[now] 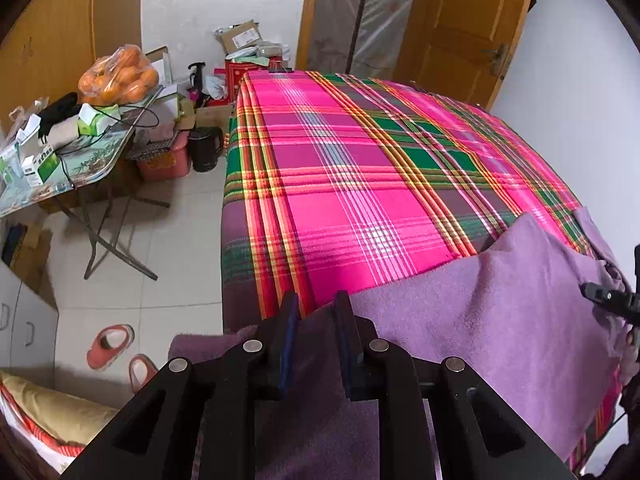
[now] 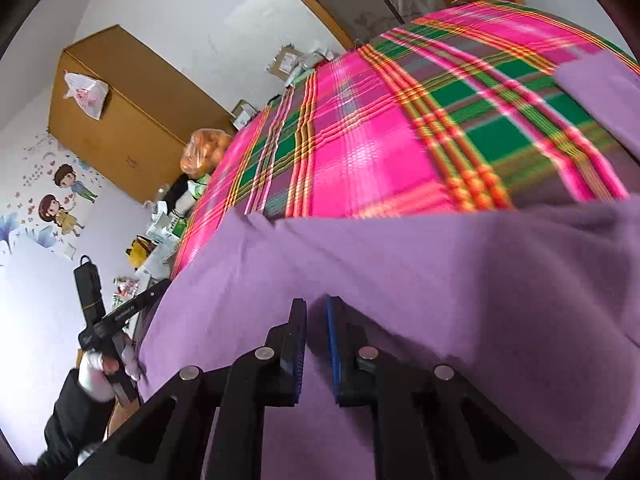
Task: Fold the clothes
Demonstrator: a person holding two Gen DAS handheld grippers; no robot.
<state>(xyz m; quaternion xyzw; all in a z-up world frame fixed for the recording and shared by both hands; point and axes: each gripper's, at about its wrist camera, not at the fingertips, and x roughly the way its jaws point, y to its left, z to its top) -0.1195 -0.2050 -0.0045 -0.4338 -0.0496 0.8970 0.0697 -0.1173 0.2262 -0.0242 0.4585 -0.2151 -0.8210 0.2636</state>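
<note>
Left wrist view: the left gripper point(image 1: 314, 308) pinches the soft purple fleece garment point(image 1: 500, 300) at the near edge of the pink-and-green plaid bed cover point(image 1: 340, 168); a cluttered folding table point(image 1: 100, 156) stands left.

Right wrist view: the right gripper point(image 2: 316, 314) clamps a fold of the same fleece point(image 2: 440, 264); a white-gloved hand point(image 2: 94, 376) is at left.

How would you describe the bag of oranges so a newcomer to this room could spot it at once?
Start at the bed with the pink plaid sheet. On the tiled floor left of it stands a folding table crowded with boxes and cables. The bag of oranges sits at its far end: a clear plastic bag, the only round, bright orange thing there.
</note>
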